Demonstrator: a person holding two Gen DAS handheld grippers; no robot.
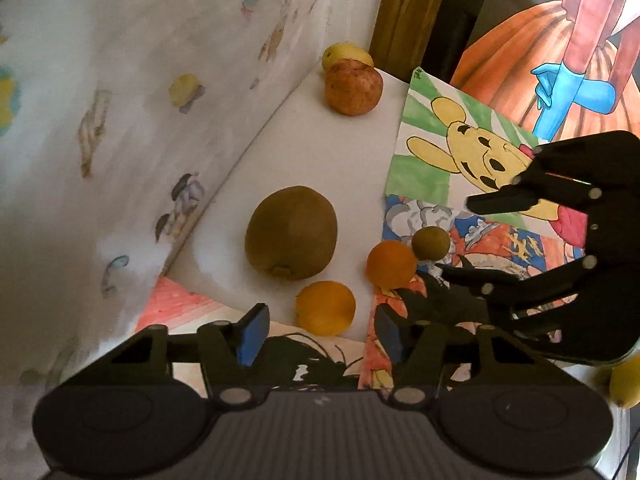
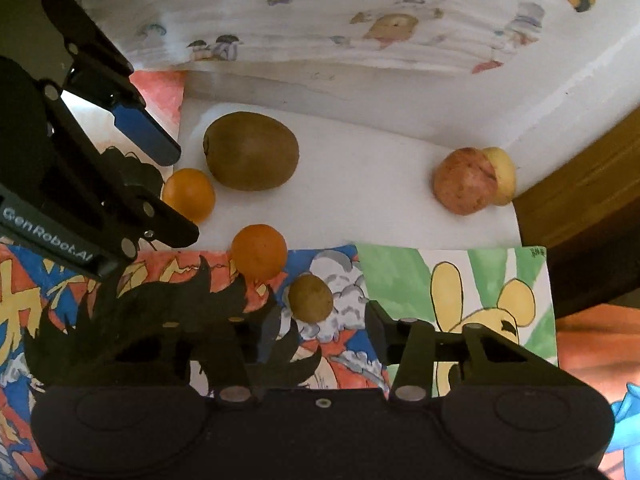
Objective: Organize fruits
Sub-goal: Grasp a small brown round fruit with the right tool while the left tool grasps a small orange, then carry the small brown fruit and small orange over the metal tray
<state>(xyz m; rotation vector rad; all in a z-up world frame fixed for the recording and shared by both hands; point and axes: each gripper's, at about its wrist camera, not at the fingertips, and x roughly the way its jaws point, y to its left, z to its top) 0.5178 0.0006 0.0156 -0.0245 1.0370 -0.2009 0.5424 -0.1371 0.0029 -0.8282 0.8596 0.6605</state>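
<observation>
The left gripper [image 1: 318,330] hovers low with its blue-padded fingers spread apart and holding nothing, an orange [image 1: 325,307] just beyond the gap at 12 o'clock; the right gripper [image 2: 320,330] is likewise spread wide and empty, its tips flanking a small brownish-green fruit [image 2: 310,297] that sits on a colourful drawing [image 2: 160,276]. On the white sheet [image 2: 360,192] a big fuzzy brown kiwi [image 2: 251,151] lies at 11 o'clock in the right wrist view, with a second orange [image 2: 259,252] between it and the small fruit. A mottled red apple [image 2: 464,181] touches a yellow fruit [image 2: 502,174] at 2 o'clock, well apart from the rest.
</observation>
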